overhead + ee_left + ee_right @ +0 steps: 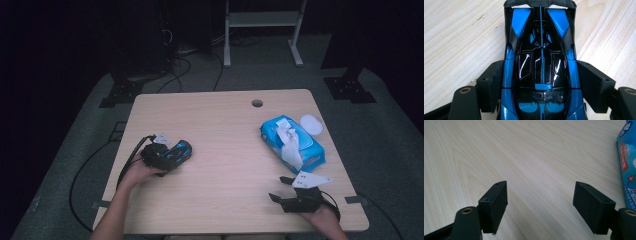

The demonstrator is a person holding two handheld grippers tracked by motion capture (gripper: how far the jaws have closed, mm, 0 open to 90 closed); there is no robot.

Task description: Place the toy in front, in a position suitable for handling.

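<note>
**Left gripper clamped on toy car; right gripper spread and idle**

The left gripper (541, 82) had its jaws pressed against both flanks of the blue and black toy car (541, 62); the pads (495, 82) met the bodywork at mid-length, on either side of the glossy cabin; the car sat lengthwise between the jaws, one end pointing away from the camera. In the high view the left gripper (172, 156) lay at the left side of the tabletop (225, 130), with the toy car (181, 150) at its tip. The right gripper (540, 207) stood spread wide, with bare wood between its pads and nothing gripped; it rested near the front right corner of the tabletop, close to the person's edge.

The tabletop was pale wood grain with a round cable hole (257, 103) near its far edge; grey carpet, dark surroundings and a white frame (262, 30) lay beyond. A blue pack of wet wipes (292, 142) lay just beyond the right gripper, well apart from the toy car.
</note>
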